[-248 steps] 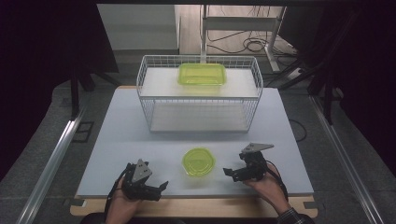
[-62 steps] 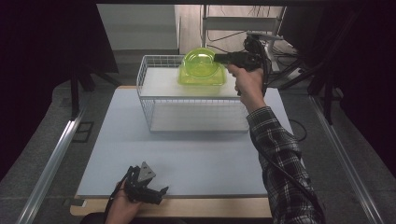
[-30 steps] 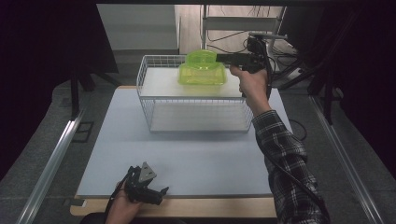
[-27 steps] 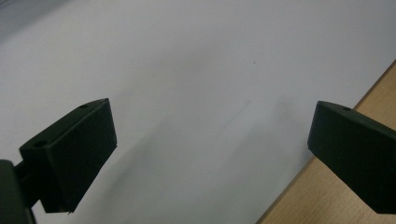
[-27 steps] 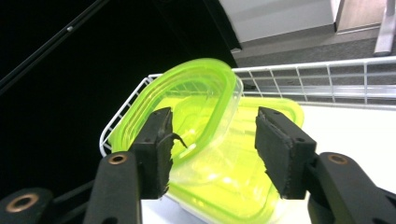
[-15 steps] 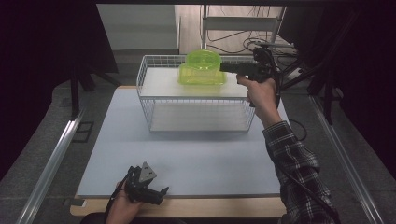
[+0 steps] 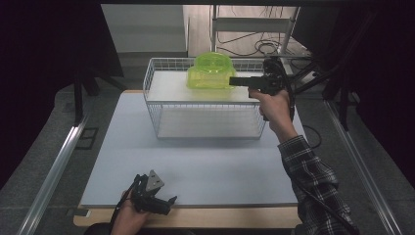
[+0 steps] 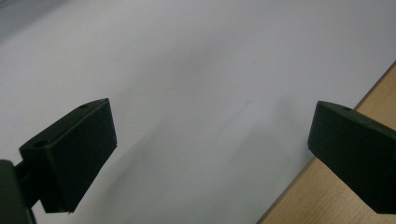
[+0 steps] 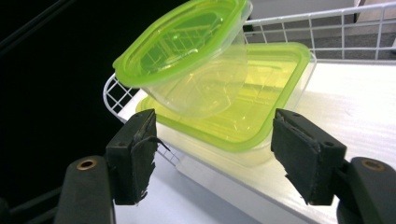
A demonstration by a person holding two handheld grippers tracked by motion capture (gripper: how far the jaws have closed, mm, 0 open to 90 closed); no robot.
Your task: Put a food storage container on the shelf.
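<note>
While the person's right arm reaches across the white table toward the far side, the right gripper sits level with the top of the white wire basket, its tips just beside the stacked green containers. In the right gripper view its two black jaws stand wide apart with nothing between the pads, and the containers lie beyond them rather than within the gap. The round container, clear-walled with a lime-green lid, rests tilted on top of the rectangular container, which has the same green lid and lies flat on the basket's white upper shelf. The round one leans toward the basket's wire rim, its lid facing partly to the side instead of straight up. From the high view the pair stands at the back of the shelf, near the middle of the basket's far edge. The left gripper rests low at the near edge of the table, well apart from the basket; in the left gripper view its jaws are spread wide over the bare white surface, holding nothing, with the wooden table edge showing beside one jaw.
</note>
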